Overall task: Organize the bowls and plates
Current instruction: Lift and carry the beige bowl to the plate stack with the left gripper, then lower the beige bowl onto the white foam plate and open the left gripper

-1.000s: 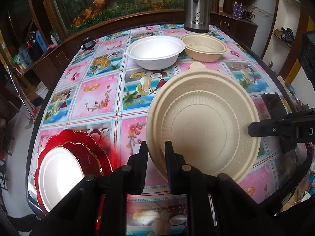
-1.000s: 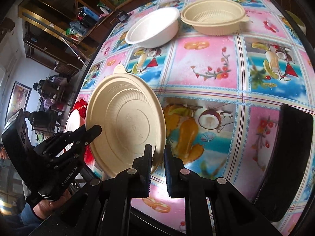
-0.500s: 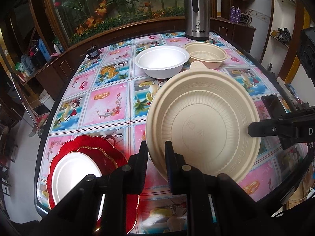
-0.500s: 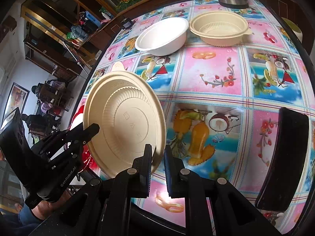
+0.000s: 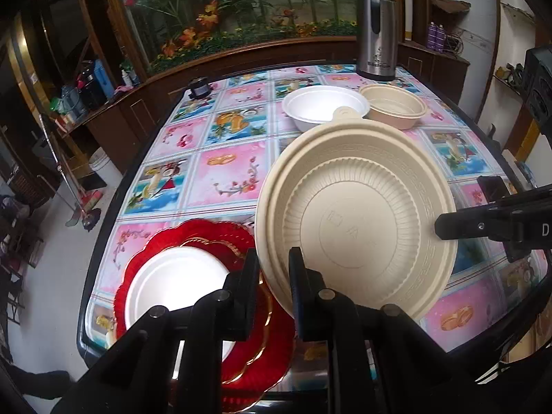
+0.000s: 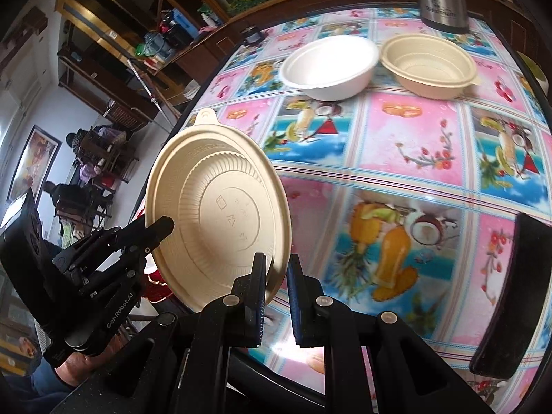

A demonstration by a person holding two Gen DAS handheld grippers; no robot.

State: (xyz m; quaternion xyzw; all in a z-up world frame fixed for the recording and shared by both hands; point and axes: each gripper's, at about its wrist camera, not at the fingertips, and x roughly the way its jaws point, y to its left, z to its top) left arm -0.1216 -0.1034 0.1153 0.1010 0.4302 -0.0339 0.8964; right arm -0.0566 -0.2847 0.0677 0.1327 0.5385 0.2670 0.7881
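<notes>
Both grippers hold one beige round lid-like plate [image 5: 358,220] tilted up above the table; it also shows in the right wrist view [image 6: 220,214]. My left gripper [image 5: 274,269] is shut on its lower left rim. My right gripper [image 6: 277,276] is shut on the opposite rim and shows from the side in the left wrist view [image 5: 445,226]. A white plate [image 5: 172,286] lies on a red scalloped plate [image 5: 262,341] at the near left corner. A white bowl [image 5: 324,107] and a beige bowl [image 5: 396,105] stand side by side at the far end.
A steel thermos [image 5: 376,31] stands behind the bowls at the table's far edge. A small black object [image 5: 198,88] sits at the far left. A black flat object [image 6: 507,296] lies near the right edge. The tablecloth [image 5: 227,169] has pink and blue picture squares.
Both grippers have lifted the beige plate higher and pulled back toward the near left; the table looks farther away and the red and white plates show more fully.
</notes>
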